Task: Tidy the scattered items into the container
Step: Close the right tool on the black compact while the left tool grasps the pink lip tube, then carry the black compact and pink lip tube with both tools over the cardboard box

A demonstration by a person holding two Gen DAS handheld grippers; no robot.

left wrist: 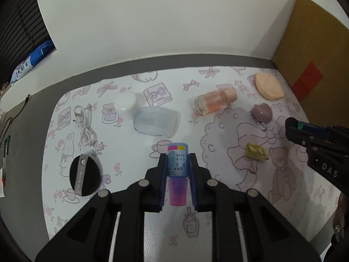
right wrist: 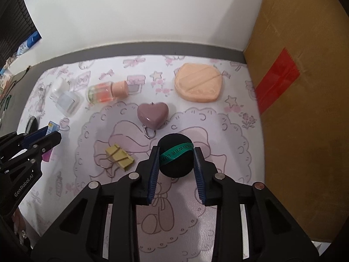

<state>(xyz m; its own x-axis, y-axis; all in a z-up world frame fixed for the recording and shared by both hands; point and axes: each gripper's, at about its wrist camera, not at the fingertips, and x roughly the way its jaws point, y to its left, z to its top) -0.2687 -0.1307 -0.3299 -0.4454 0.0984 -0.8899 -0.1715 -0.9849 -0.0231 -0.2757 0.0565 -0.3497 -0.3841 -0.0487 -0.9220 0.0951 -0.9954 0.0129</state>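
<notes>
My left gripper [left wrist: 177, 157] is shut on a small blue bottle [left wrist: 177, 163] with a printed label and a pink cap, held along the fingers above the mat. My right gripper [right wrist: 176, 152] is shut on a round black puff [right wrist: 176, 166] with a green ribbon; both pads touch its sides. In the left wrist view the right gripper [left wrist: 292, 128] shows at the right edge with the puff at its tip. The left gripper [right wrist: 51, 135] appears at the left in the right wrist view. A cardboard box [right wrist: 305, 87] with red tape stands at the right.
On the patterned mat [left wrist: 130, 152] lie a second black puff with a grey ribbon [left wrist: 85, 175], a white cable [left wrist: 86, 126], a white jar [left wrist: 126, 104], a pale blue case [left wrist: 156, 121], an orange bottle [right wrist: 106, 91], a peach puff [right wrist: 198, 83], a mauve heart case [right wrist: 152, 115] and yellow clips [right wrist: 118, 157].
</notes>
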